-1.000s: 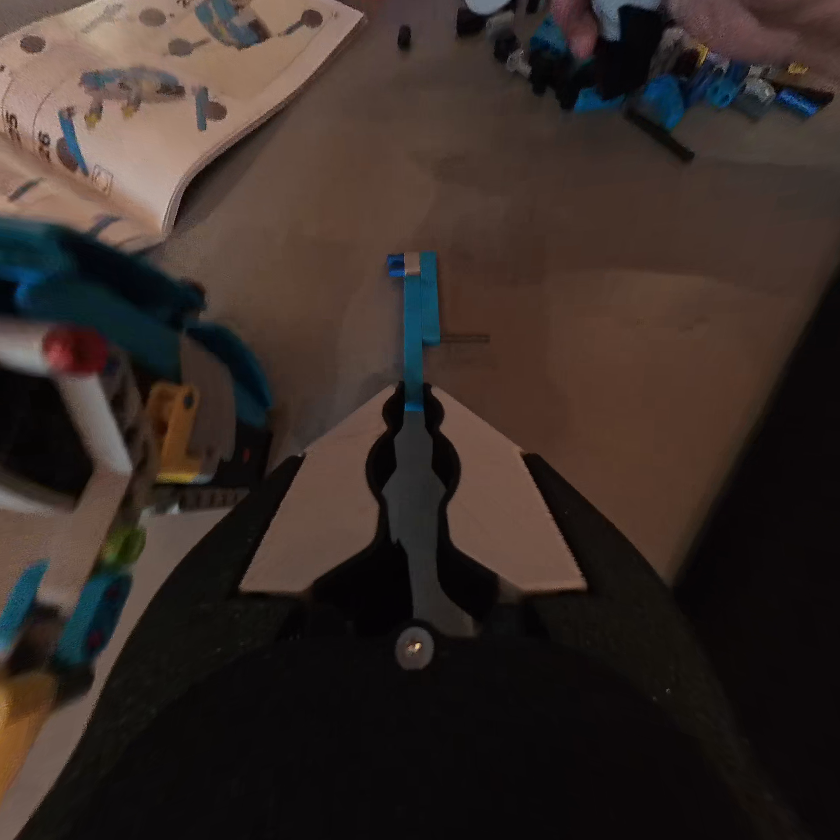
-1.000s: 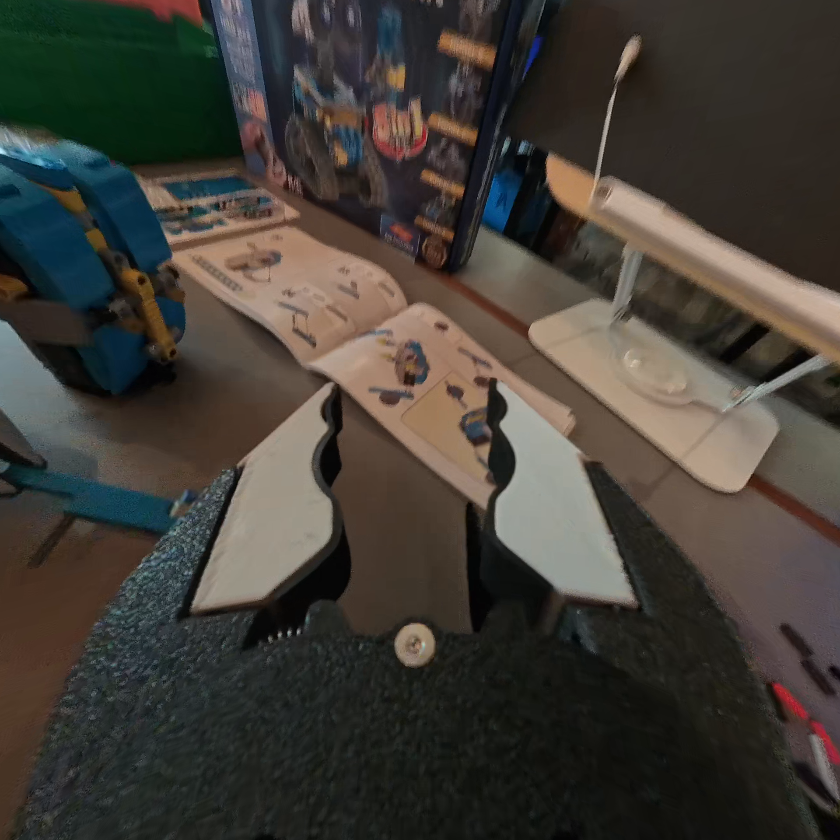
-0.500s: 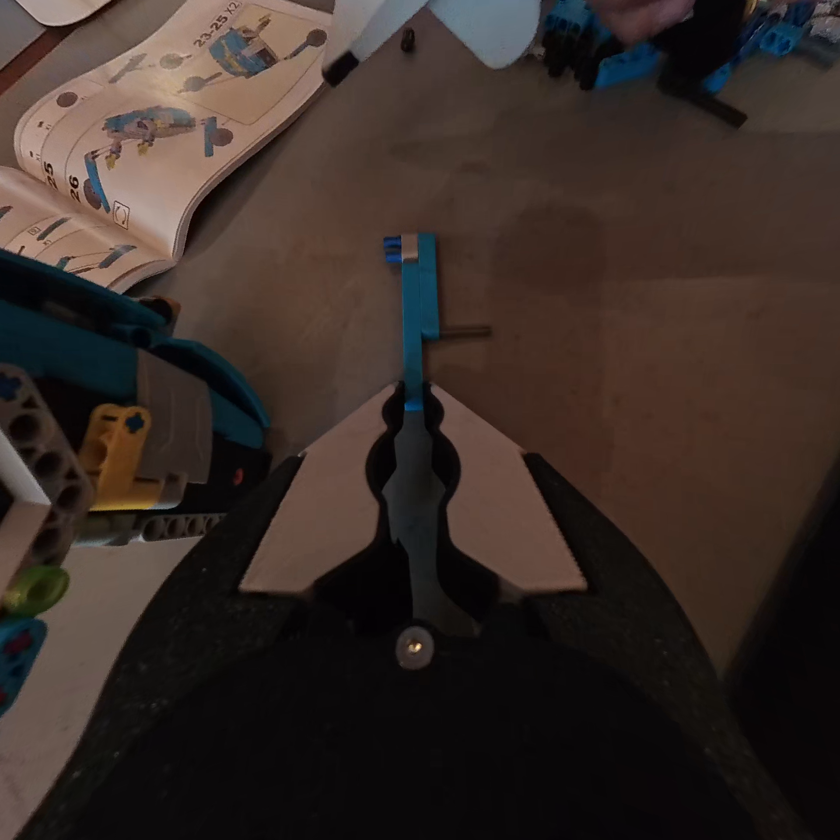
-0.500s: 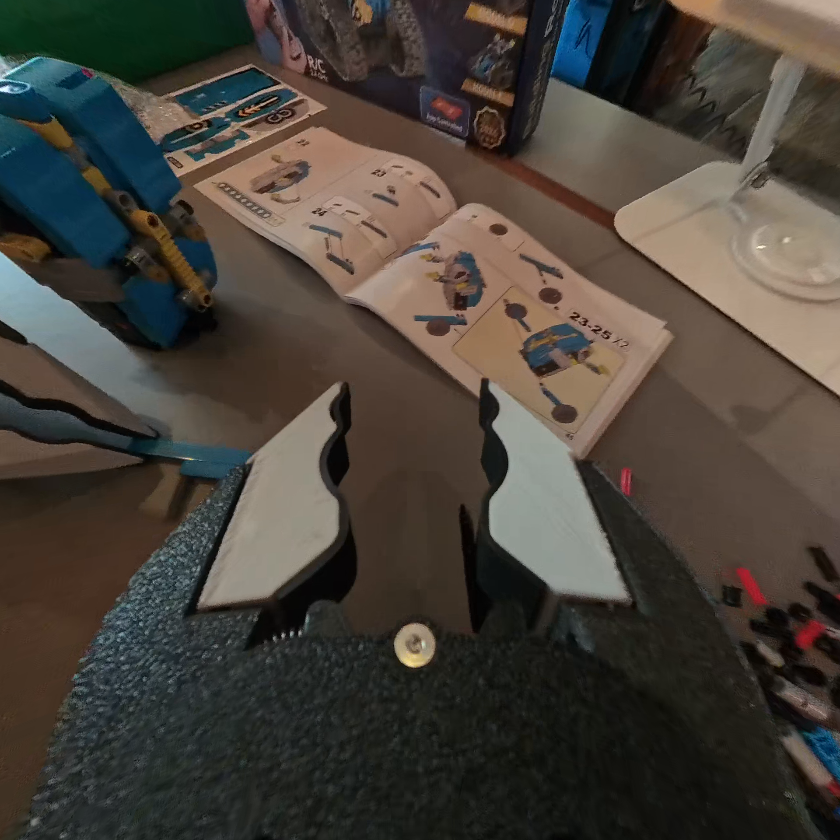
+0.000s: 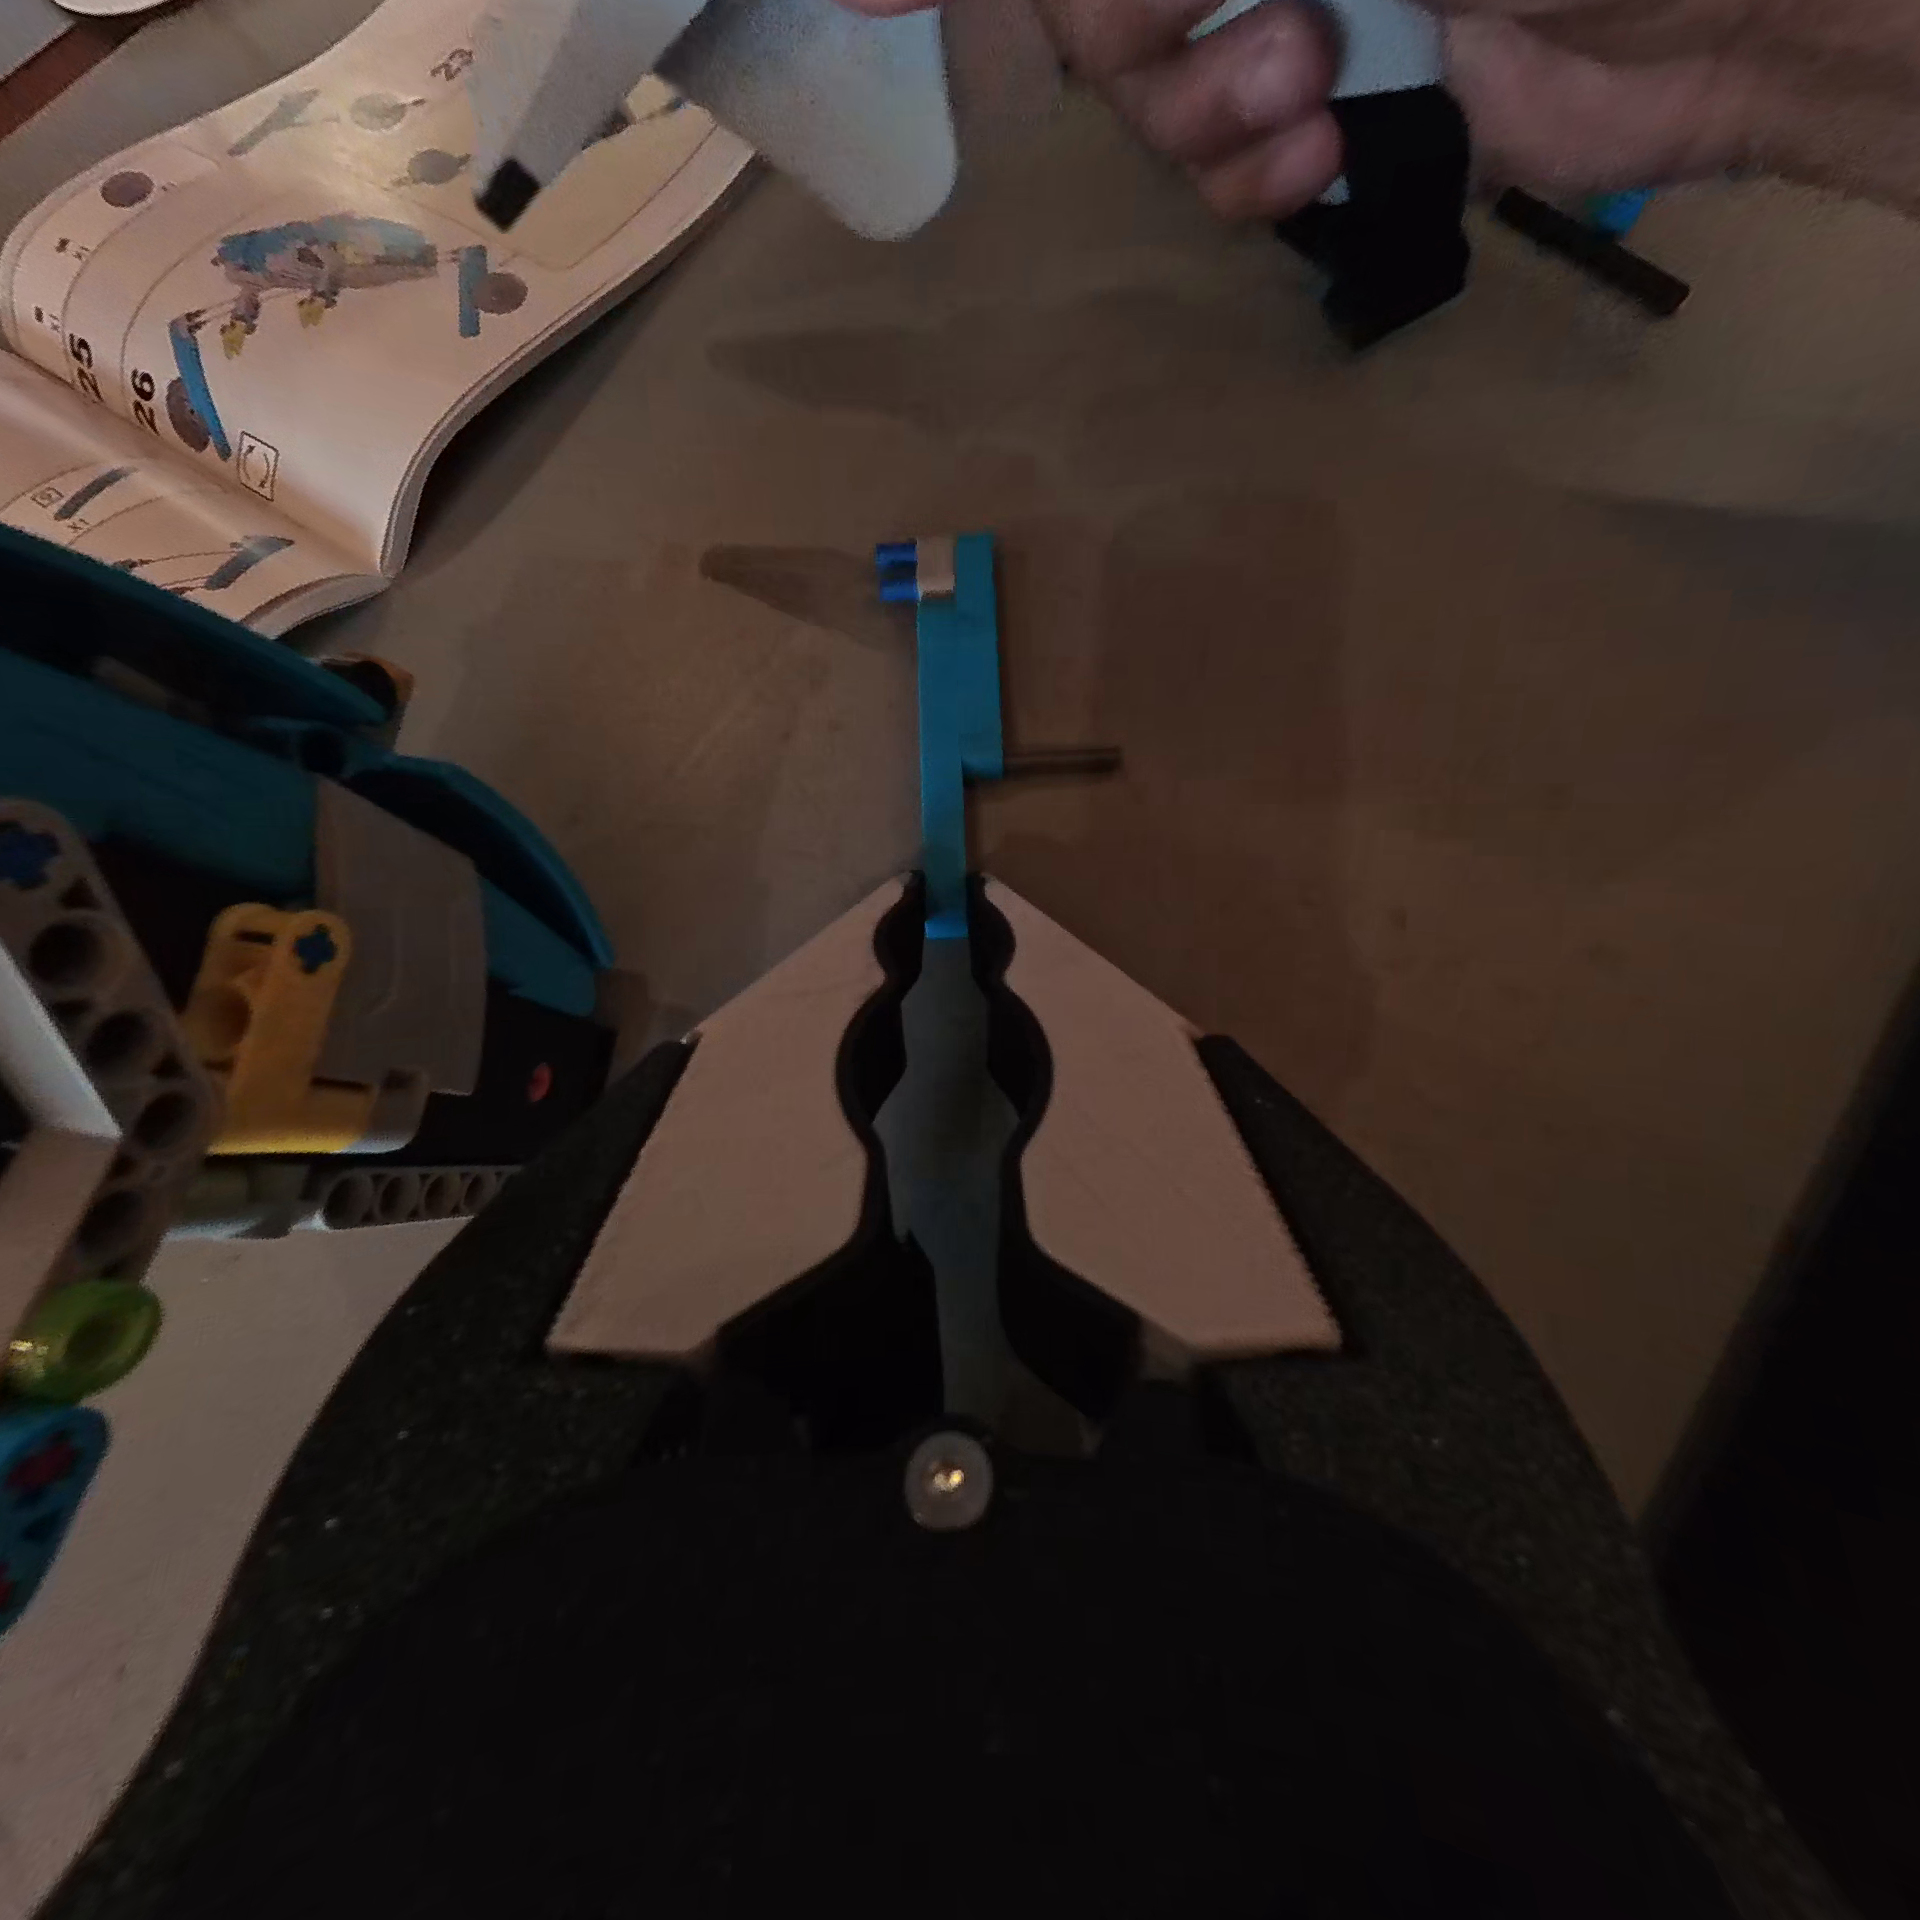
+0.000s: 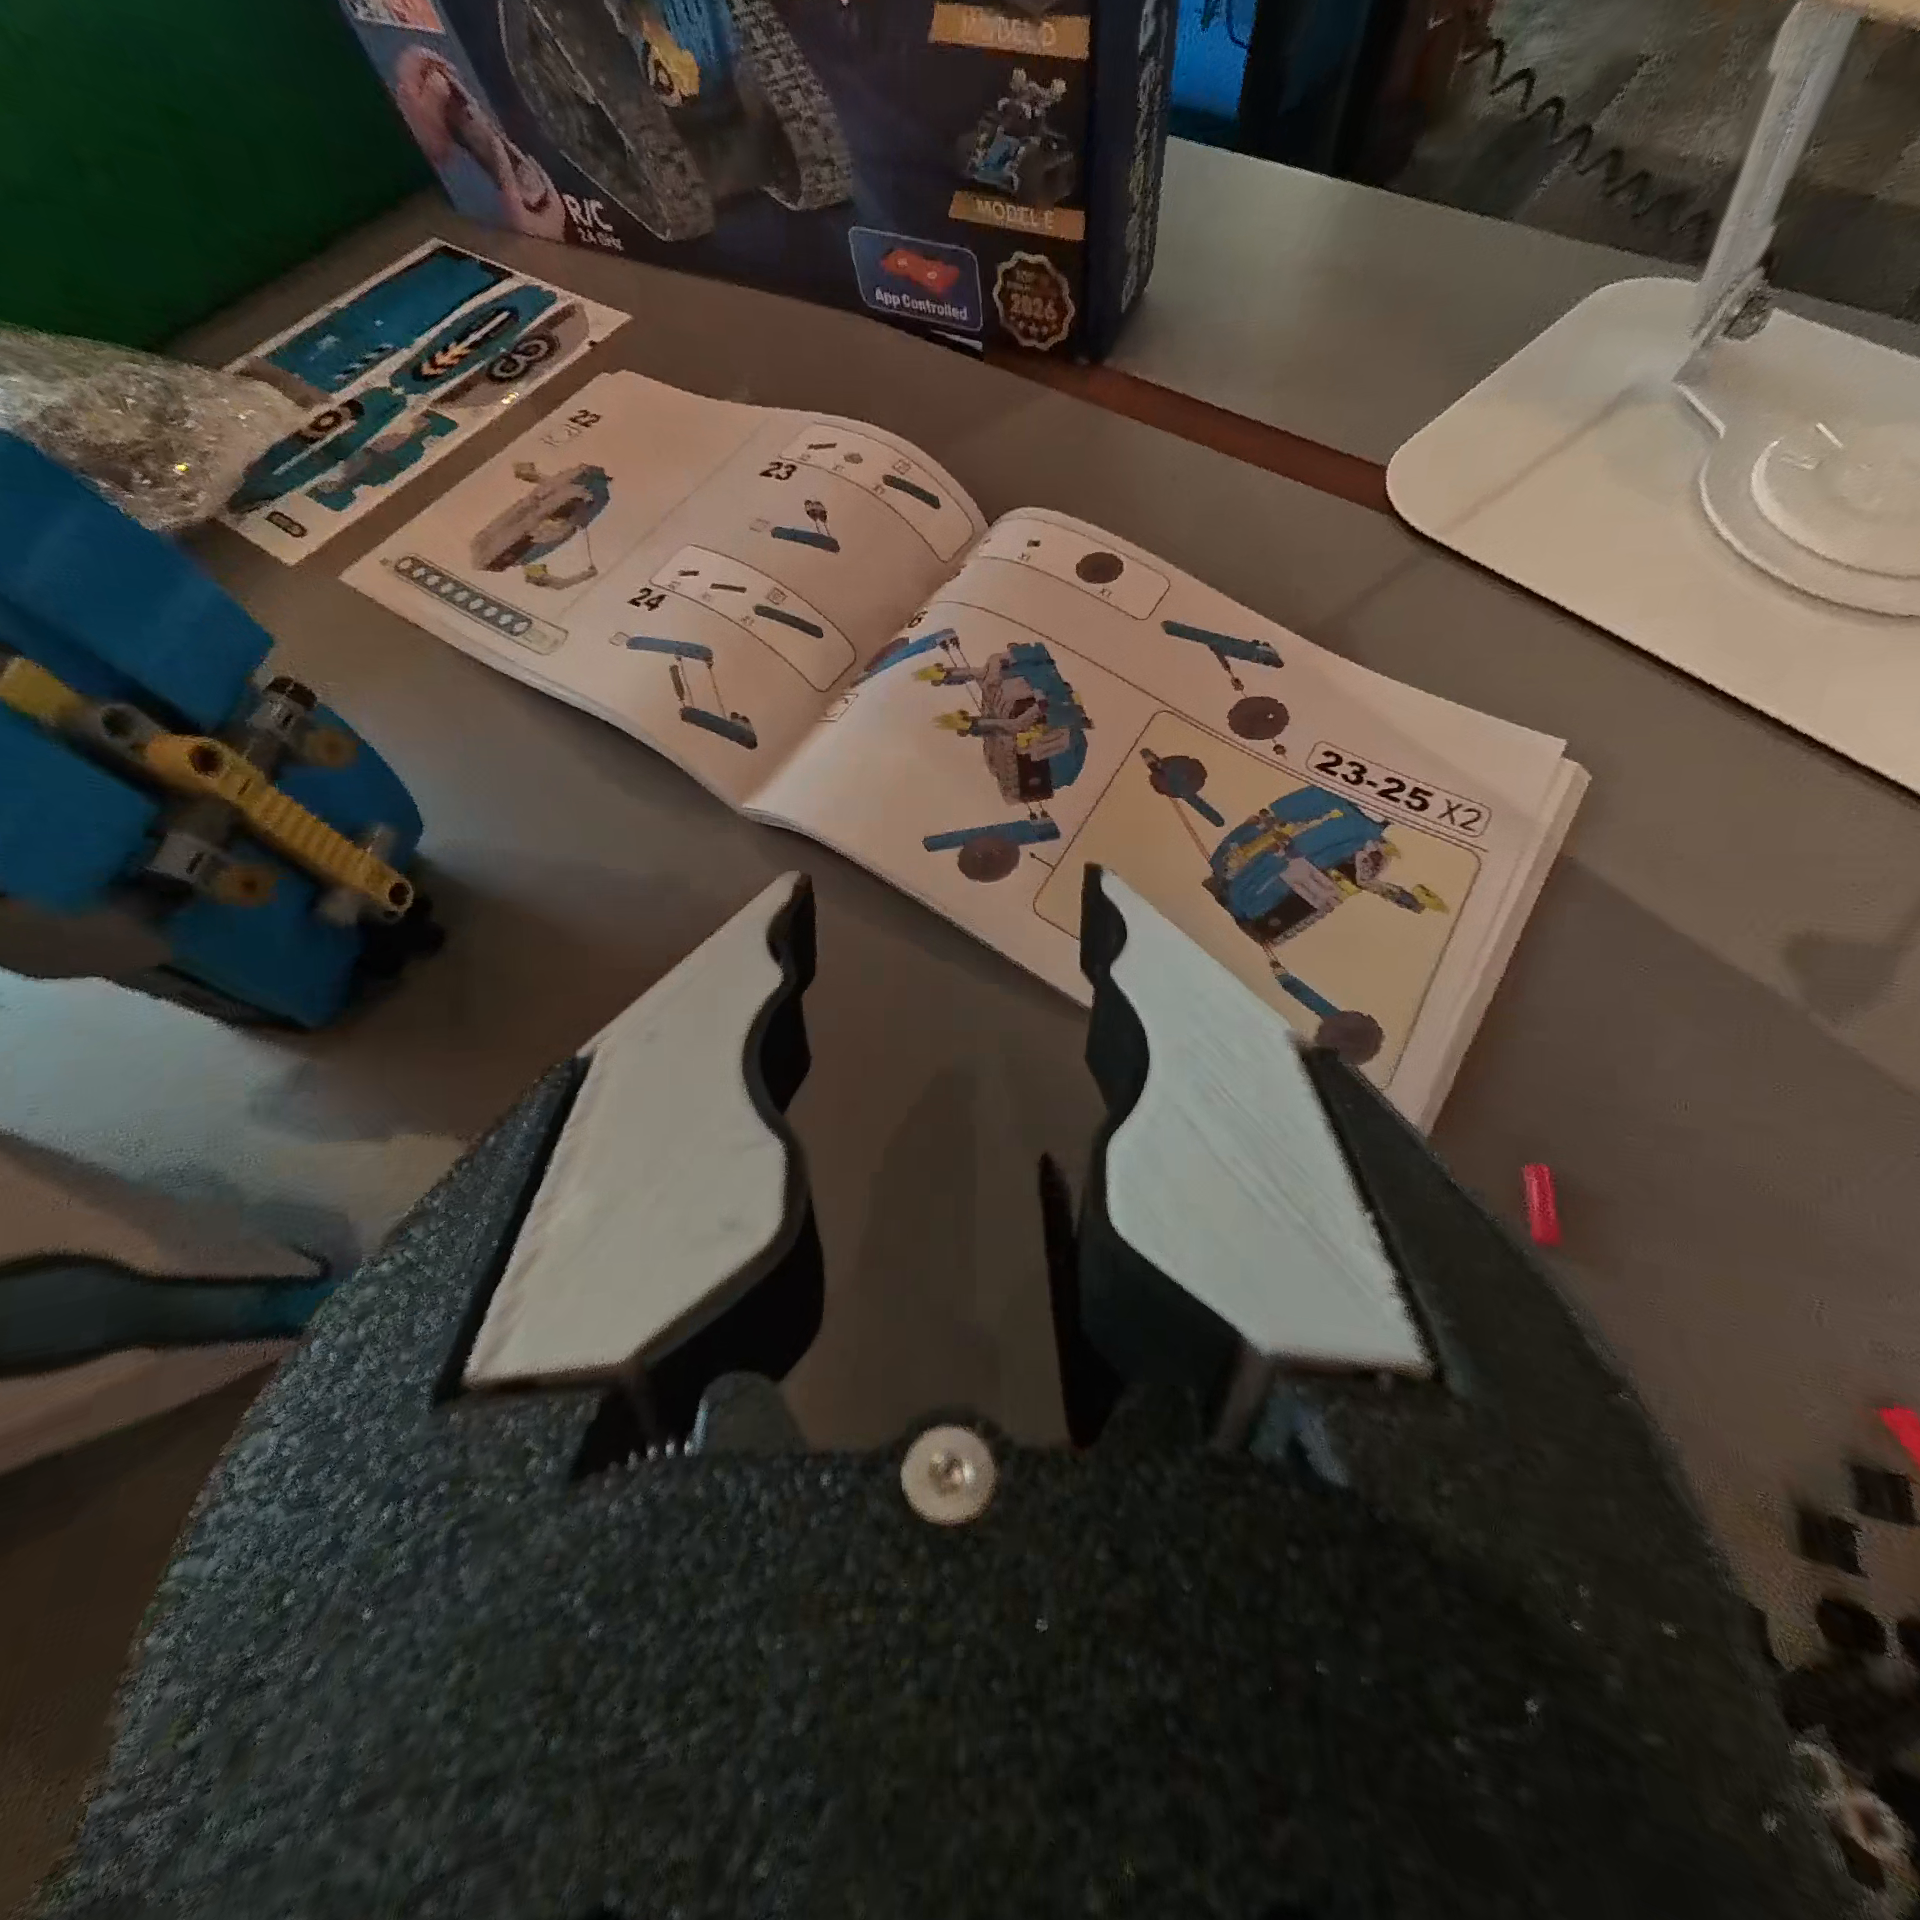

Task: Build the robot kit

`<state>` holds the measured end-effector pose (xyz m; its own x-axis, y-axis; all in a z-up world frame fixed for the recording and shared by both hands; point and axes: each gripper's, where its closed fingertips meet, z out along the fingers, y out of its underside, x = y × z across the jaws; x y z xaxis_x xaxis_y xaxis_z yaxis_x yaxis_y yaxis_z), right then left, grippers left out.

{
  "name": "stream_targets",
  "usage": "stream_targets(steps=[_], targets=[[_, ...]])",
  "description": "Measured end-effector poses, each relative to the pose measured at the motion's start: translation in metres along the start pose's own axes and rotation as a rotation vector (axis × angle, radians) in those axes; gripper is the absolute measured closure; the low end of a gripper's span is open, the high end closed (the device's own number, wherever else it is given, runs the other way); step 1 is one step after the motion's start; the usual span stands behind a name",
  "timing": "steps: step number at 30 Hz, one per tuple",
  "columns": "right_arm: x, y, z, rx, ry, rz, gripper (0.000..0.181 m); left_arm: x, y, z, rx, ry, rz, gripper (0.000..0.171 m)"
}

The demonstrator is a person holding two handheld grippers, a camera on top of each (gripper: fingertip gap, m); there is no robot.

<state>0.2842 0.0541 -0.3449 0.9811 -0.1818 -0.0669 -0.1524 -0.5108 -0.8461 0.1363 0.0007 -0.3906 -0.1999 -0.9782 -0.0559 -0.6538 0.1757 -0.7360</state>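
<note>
My left gripper (image 5: 943,883) is shut on one end of a long thin blue beam (image 5: 956,665), which sticks forward just above the table. A small grey and blue pin sits at the beam's far end and a thin dark axle (image 5: 1070,762) pokes out to its right. My right gripper (image 6: 945,883) is open and empty, held above the table just short of the open instruction booklet (image 6: 1039,675). Its white fingers (image 5: 862,125) and the hand (image 5: 1247,104) holding it show at the top of the left wrist view. The booklet also shows there (image 5: 260,312).
A part-built blue and yellow model (image 5: 260,831) stands left of the left gripper, also in the right wrist view (image 6: 156,727). Behind the booklet are a dark product box (image 6: 831,135), a sticker sheet (image 6: 416,374) and a white lamp base (image 6: 1662,499). Small red and black parts (image 6: 1860,1558) lie at the right. Measured from the fingertips, the white lamp base (image 6: 1662,499) is 25 centimeters or so from the right gripper and 40 centimeters from the left.
The right gripper, still open, has tilted down toward the booklet and come closer to the left gripper. The left gripper still holds the blue beam, almost still.
</note>
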Motion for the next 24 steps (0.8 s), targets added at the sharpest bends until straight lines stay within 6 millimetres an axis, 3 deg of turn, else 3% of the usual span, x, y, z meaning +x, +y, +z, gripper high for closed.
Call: stream_targets(steps=[5,10,14,17,19,24], targets=[[-0.005,0.002,0.015,-0.021,0.032,-0.021,0.133,0.0,0.001,0.0,-0.001,0.021,-0.022,0.164],[-0.002,0.004,0.017,-0.012,0.04,-0.026,0.138,0.001,0.001,-0.001,-0.002,0.035,-0.032,0.164],[-0.002,-0.001,0.01,0.011,0.028,-0.005,0.14,0.001,0.001,-0.001,-0.002,0.036,-0.032,0.164],[0.003,-0.013,-0.006,0.056,0.027,-0.002,0.15,0.001,0.001,-0.001,-0.001,0.021,-0.014,0.164],[0.026,-0.017,-0.026,0.076,0.074,0.007,0.151,0.001,0.001,-0.001,-0.001,0.01,-0.001,0.164],[0.156,0.01,-0.105,0.037,0.388,0.07,0.145,0.001,0.001,-0.001,-0.001,0.012,-0.004,0.164]])
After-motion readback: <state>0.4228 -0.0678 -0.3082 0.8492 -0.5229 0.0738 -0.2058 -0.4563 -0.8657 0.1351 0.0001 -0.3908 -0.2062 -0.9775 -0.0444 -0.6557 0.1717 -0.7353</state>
